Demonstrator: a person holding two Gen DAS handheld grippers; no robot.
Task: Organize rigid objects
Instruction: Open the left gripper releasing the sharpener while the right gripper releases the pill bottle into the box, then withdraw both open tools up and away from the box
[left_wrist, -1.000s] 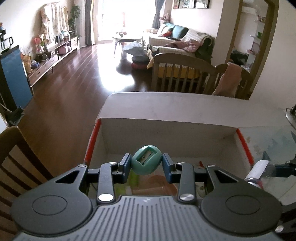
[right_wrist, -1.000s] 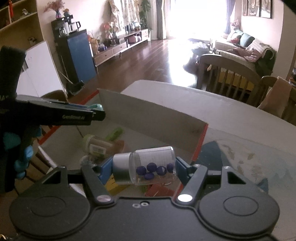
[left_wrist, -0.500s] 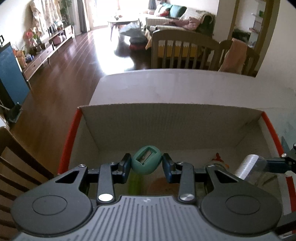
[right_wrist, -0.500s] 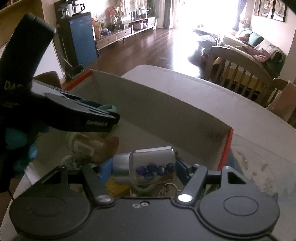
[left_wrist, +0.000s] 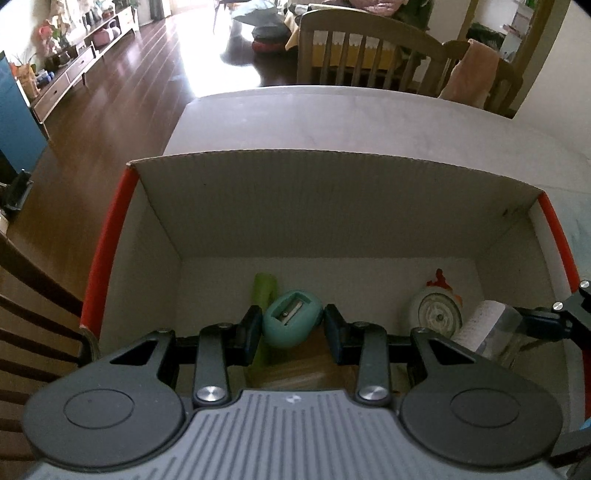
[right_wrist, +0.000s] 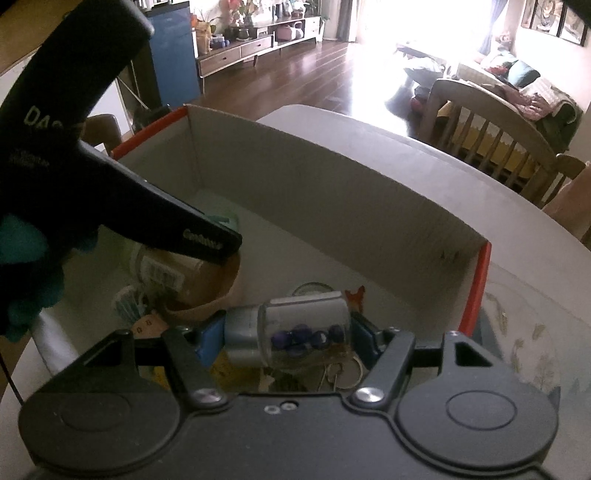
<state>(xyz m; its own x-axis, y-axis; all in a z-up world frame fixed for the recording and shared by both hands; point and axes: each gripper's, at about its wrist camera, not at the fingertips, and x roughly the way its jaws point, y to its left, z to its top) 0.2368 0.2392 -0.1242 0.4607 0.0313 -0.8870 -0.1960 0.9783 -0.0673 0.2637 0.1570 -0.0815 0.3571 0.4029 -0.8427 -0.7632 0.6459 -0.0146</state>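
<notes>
Both grippers are now dipping inside the cardboard box (left_wrist: 332, 206): the left gripper (left_wrist: 292, 326) is clamping the green sharpener (left_wrist: 291, 319), the right gripper (right_wrist: 286, 338) is gripping the bead jar (right_wrist: 295, 332), so release is looking close.

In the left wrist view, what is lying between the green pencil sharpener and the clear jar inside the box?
A round white chicken-shaped timer sits on the box floor between the sharpener and the jar; this shows in the left wrist view.

We see a dark wooden floor (left_wrist: 122, 92) glaring with window light, a low sideboard (left_wrist: 74, 70) far left, and a slatted wooden chair (left_wrist: 369, 48) behind the pale surface (left_wrist: 332, 122).
</notes>
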